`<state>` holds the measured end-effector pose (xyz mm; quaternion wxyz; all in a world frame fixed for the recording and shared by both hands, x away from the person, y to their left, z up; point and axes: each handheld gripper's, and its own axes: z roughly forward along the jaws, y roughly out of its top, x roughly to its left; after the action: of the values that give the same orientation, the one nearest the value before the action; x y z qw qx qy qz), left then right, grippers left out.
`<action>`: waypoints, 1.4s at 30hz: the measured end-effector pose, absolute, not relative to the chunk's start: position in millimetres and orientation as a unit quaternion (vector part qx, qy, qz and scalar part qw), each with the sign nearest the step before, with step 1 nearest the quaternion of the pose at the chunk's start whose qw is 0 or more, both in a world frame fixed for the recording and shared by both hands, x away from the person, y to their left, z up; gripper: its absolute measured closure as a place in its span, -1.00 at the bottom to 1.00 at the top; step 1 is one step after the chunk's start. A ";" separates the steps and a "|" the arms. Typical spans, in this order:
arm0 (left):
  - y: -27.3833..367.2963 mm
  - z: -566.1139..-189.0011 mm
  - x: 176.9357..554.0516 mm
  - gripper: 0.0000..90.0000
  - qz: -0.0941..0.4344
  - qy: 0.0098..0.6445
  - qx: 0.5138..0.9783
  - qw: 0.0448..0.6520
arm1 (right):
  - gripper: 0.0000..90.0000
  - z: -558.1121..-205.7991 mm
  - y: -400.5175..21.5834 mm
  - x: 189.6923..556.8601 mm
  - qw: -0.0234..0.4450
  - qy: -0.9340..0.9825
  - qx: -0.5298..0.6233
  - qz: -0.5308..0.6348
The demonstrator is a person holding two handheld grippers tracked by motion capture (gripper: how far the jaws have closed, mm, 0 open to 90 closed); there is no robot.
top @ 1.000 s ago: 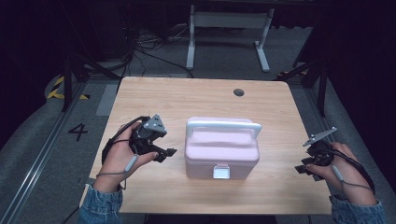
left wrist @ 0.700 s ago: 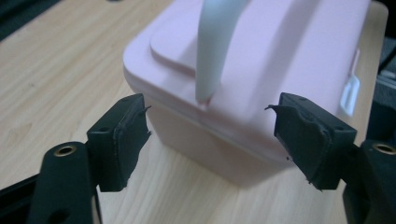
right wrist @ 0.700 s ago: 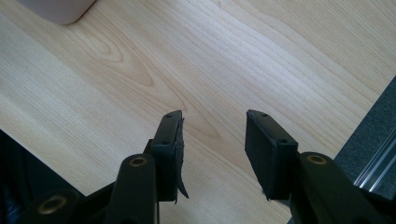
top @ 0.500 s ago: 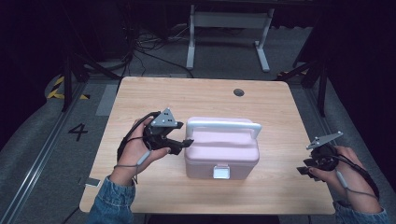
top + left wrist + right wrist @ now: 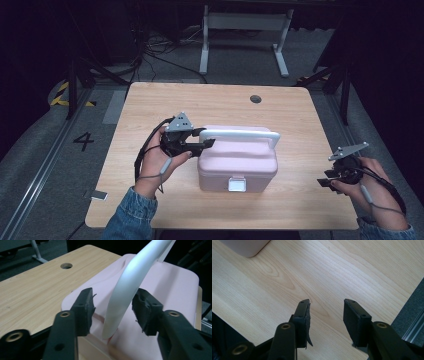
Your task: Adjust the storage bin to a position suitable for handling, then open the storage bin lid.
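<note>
A pale pink lidded box (image 5: 237, 162) with a white front latch (image 5: 236, 184) sits mid-table. Its white handle (image 5: 240, 133) stands raised above the lid. My left gripper (image 5: 206, 143) is at the handle's left end. In the left gripper view the handle (image 5: 130, 282) passes between the open jaws, a gap showing on each side, above the pink lid (image 5: 160, 287). My right gripper (image 5: 325, 181) hovers open over bare wood near the table's right front corner, nothing between its fingers (image 5: 303, 315). A corner of the box (image 5: 247, 246) shows at the top left there.
The wooden table (image 5: 150, 100) has a round cable hole (image 5: 256, 98) at the back right. A white metal frame (image 5: 245, 22) stands on the floor behind the table. The table's right edge lies close beside my right gripper.
My left gripper has moved right, from beside the box onto the left end of the raised handle. The right gripper has drifted slightly toward the table's right front corner.
</note>
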<state>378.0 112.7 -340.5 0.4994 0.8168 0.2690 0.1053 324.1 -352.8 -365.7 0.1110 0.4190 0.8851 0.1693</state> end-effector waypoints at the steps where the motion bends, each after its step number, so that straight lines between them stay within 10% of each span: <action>1: 111.7 -340.3 377.4 0.29 0.104 0.271 0.813 0.504 | 0.29 -365.6 -353.2 324.1 0.114 0.884 0.420 0.170; 42: 107.6 -328.6 398.7 0.45 0.114 0.292 0.777 0.546 | 0.24 -344.6 -339.4 309.0 0.142 0.823 0.397 0.380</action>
<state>398.7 107.6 -328.6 0.5462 0.7768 0.2919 0.1141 309.0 -339.4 -344.6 0.1423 0.3965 0.8233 0.3804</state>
